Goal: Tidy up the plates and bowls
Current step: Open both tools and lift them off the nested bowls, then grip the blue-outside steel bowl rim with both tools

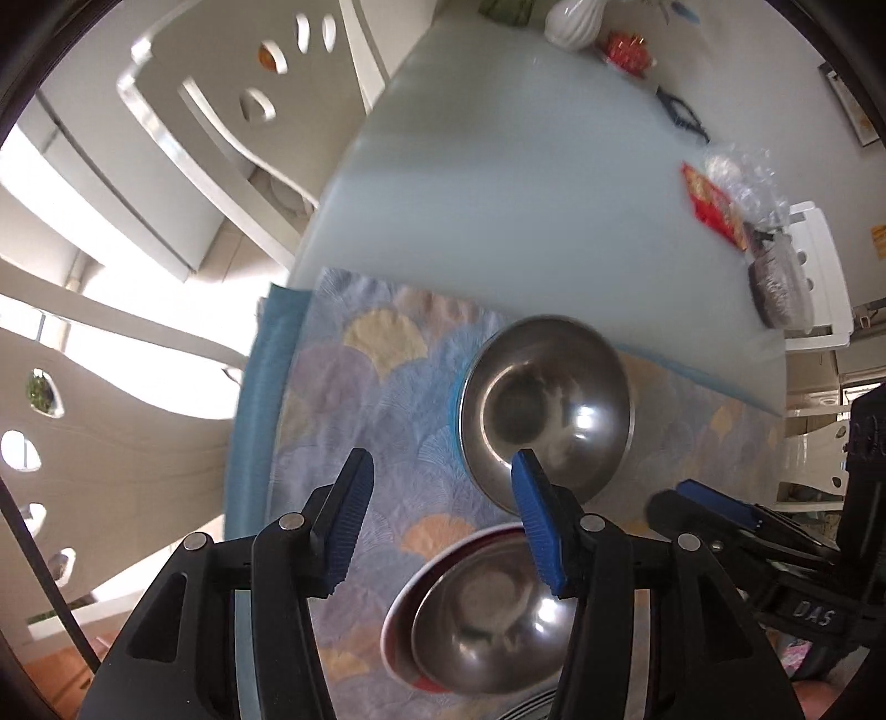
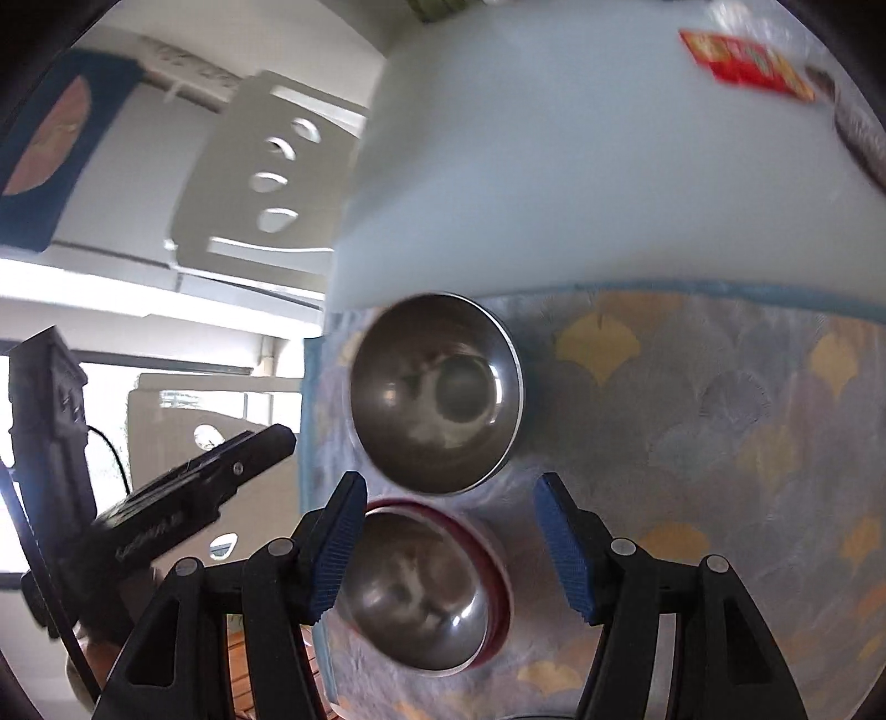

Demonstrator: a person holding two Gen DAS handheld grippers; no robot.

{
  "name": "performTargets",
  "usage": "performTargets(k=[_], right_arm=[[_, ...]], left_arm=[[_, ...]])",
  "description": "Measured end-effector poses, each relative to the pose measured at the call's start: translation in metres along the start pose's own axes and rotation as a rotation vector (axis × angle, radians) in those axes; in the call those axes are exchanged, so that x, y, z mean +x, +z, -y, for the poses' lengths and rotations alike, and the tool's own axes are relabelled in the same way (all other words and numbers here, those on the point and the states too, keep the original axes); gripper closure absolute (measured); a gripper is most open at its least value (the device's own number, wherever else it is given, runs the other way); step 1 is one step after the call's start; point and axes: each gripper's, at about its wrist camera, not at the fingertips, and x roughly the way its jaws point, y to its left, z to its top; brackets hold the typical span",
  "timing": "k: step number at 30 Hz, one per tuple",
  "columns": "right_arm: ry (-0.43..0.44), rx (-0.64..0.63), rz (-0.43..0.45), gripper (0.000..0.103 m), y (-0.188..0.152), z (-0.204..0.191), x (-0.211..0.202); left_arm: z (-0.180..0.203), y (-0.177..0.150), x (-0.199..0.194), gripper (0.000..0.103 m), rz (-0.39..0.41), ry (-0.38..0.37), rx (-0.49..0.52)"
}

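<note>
Two steel bowls sit on a patterned placemat (image 1: 382, 387). The far steel bowl (image 1: 545, 410) (image 2: 437, 390) stands alone on the mat. The near steel bowl (image 1: 493, 615) (image 2: 415, 592) rests inside a red-rimmed plate (image 1: 401, 603) (image 2: 495, 559). My left gripper (image 1: 443, 526) is open and empty above the mat, between the two bowls. My right gripper (image 2: 454, 543) is open and empty, hovering over the near bowl. The right gripper also shows at the right of the left wrist view (image 1: 720, 509), and the left gripper at the left of the right wrist view (image 2: 221, 482).
The mat (image 2: 720, 399) lies on a pale glass table (image 1: 526, 194) (image 2: 554, 166). A white vase (image 1: 573, 22), red snack packets (image 1: 711, 202) (image 2: 745, 63), a covered dish (image 1: 775, 282) and glasses (image 1: 684, 113) stand at the far side. White chairs (image 1: 221, 111) (image 2: 266, 171) flank the left edge.
</note>
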Motion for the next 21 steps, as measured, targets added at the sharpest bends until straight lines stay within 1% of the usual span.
performTargets(k=[6, 10, 13, 17, 21], right_arm=[[-0.013, 0.032, -0.054, 0.042, 0.021, 0.012, 0.041], [-0.022, 0.06, -0.094, 0.042, 0.033, 0.026, 0.07], [-0.013, 0.09, -0.104, 0.042, 0.037, 0.037, 0.087], [0.002, 0.109, -0.092, 0.042, 0.039, 0.046, 0.095], [-0.025, 0.076, -0.075, 0.048, 0.043, 0.043, 0.095]], left_arm=[[0.004, 0.013, 0.045, 0.053, -0.079, 0.011, 0.009], [0.008, 0.02, 0.069, 0.053, -0.109, 0.013, 0.023], [0.009, 0.021, 0.082, 0.054, -0.116, 0.03, 0.033], [0.01, 0.018, 0.094, 0.056, -0.129, 0.015, 0.028], [0.012, 0.015, 0.095, 0.059, -0.109, 0.013, 0.022]])
